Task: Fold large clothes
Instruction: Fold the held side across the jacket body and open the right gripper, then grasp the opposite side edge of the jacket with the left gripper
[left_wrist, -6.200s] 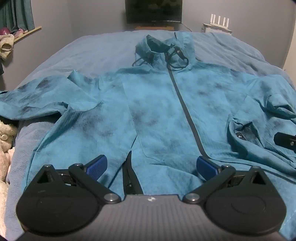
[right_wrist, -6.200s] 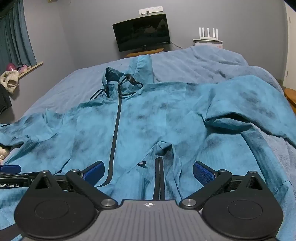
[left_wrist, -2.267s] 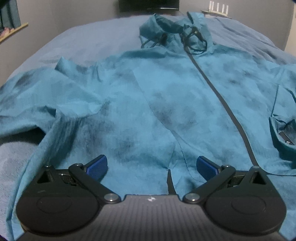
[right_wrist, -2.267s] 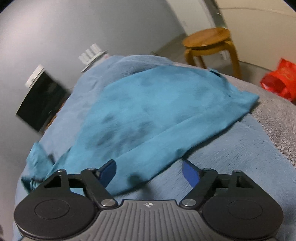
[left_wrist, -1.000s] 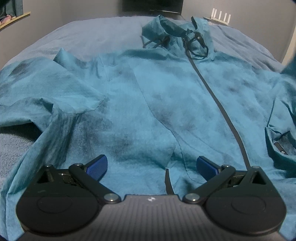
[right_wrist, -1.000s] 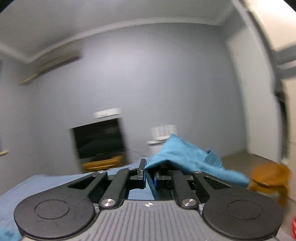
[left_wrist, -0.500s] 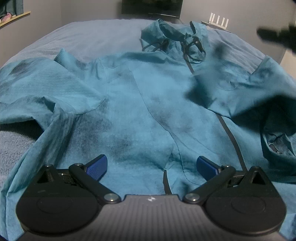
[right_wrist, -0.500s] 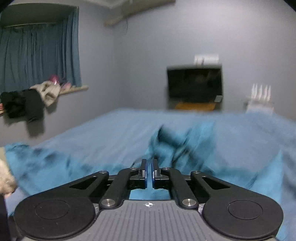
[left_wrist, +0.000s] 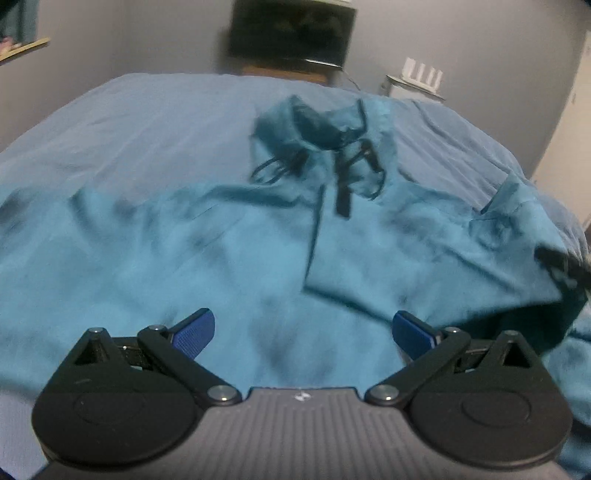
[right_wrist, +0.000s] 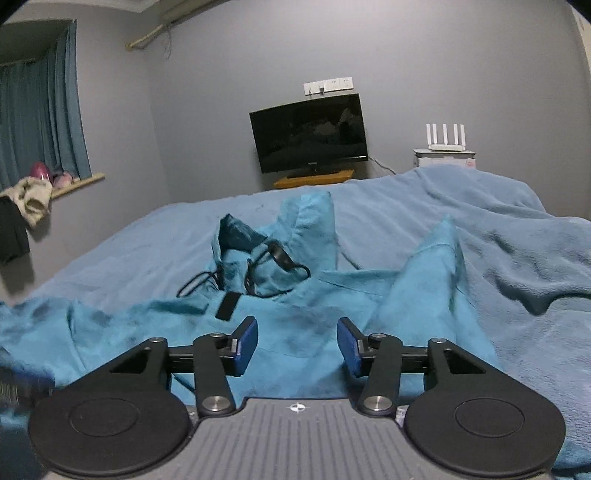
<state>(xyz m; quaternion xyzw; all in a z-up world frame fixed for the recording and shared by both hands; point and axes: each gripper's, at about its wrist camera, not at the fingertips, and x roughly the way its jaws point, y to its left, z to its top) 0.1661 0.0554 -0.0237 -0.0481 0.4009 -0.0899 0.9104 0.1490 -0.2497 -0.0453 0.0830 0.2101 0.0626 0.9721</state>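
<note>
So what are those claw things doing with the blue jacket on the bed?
A person holds a claw in each hand to fold the teal jacket spread on the bed. The right sleeve lies across the jacket's front. The right claw is open with nothing in it, and the left claw hovers open over the hem.

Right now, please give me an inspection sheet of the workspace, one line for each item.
Surface: bed with blue blanket, wrinkled on the right side.
Job's things: teal jacket lying front up; right sleeve folded across the chest.
Clutter: nothing seen on the bed.
Grippers: left gripper open, empty; right gripper open, empty.
Cables: black drawcords at the hood.
Surroundings: TV, router, curtain.
</note>
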